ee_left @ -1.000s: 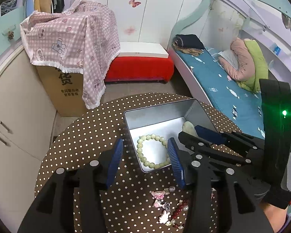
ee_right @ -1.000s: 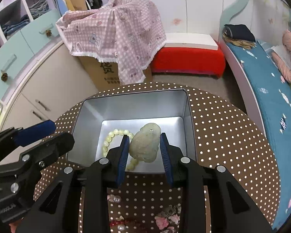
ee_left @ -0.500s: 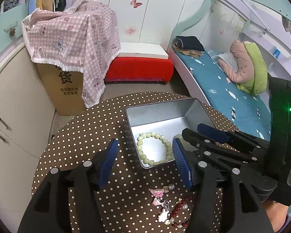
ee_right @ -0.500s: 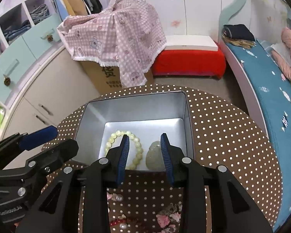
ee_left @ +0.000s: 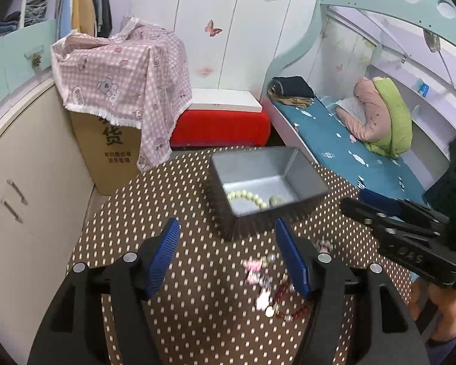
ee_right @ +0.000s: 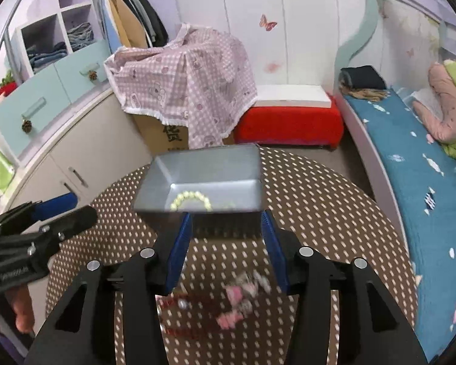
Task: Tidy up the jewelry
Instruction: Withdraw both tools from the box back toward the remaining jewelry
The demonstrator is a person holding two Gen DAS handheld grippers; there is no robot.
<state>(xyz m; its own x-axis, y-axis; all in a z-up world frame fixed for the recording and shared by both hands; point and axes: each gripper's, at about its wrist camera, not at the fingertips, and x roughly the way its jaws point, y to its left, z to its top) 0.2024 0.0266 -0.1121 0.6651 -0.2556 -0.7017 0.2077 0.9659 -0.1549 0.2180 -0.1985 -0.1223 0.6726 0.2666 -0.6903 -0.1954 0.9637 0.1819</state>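
A grey metal tin (ee_left: 304, 179) (ee_right: 155, 188) stands on the brown dotted round table (ee_left: 182, 188). Inside lie a pale green bead bracelet (ee_left: 246, 197) (ee_right: 191, 199) and a pale green jade pendant (ee_left: 276, 200). Loose jewelry lies on the table in front of the tin: pink charms (ee_left: 253, 269) (ee_right: 237, 295) and a dark red bead string (ee_left: 291, 310) (ee_right: 179, 304). My left gripper (ee_left: 228, 255) is open and empty above these pieces. My right gripper (ee_right: 226, 246) is open and empty just in front of the tin; it shows at the right in the left wrist view (ee_left: 380, 210).
A cardboard box under a pink checked cloth (ee_right: 191, 91) stands beyond the table at the left. A red bench (ee_right: 288, 121) is behind the tin. A bed with a blue sheet (ee_right: 425, 182) runs along the right. Cabinets (ee_left: 24, 182) line the left.
My right gripper let the jade pendant go into the tin, opened wider and drew back toward the table's front. My left gripper also pulled back and up, away from the tin.
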